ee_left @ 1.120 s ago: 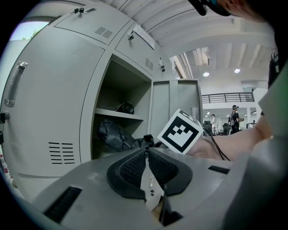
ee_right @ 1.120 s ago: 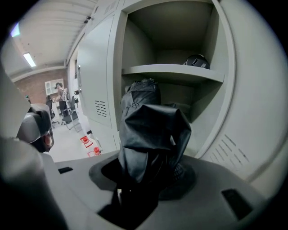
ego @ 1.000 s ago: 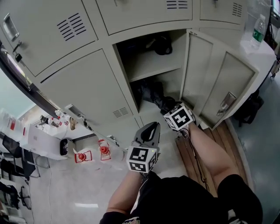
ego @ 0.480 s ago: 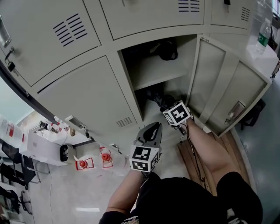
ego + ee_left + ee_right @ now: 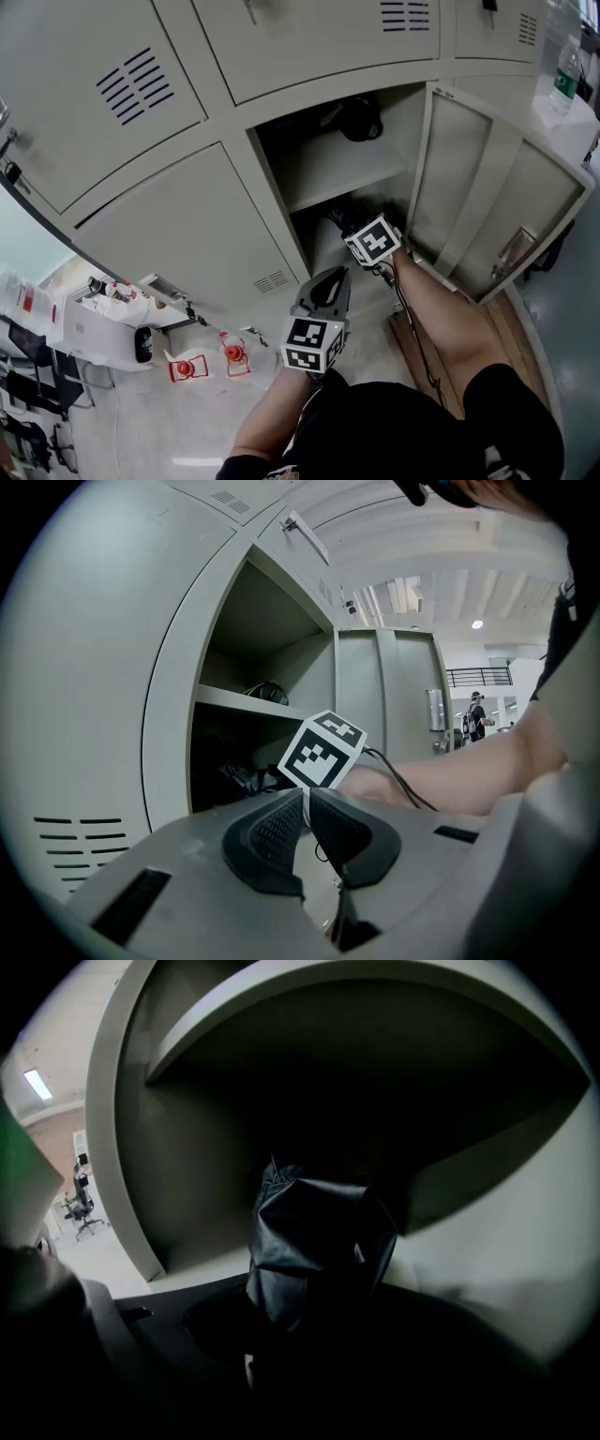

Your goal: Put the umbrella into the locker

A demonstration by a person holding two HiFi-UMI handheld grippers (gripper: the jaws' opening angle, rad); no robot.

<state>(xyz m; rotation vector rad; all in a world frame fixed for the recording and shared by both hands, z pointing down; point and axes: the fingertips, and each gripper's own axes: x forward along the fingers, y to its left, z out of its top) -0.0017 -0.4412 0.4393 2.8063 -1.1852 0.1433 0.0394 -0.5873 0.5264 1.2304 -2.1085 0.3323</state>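
Inside locker point(image 5: 330, 174), right tool point(image 5: 305, 1312) gripping umbrella point(image 5: 314, 1232)

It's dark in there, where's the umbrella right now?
Head view, right of centre: the umbrella is in the right gripper, inside the open locker, below its shelf.

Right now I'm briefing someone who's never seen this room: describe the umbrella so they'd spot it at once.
In the wall of beige lockers, find the one whose door hangs open. Below its shelf, the right gripper holds the umbrella, a crumpled black fabric bundle. The other dark item lies on top of the shelf, untouched.
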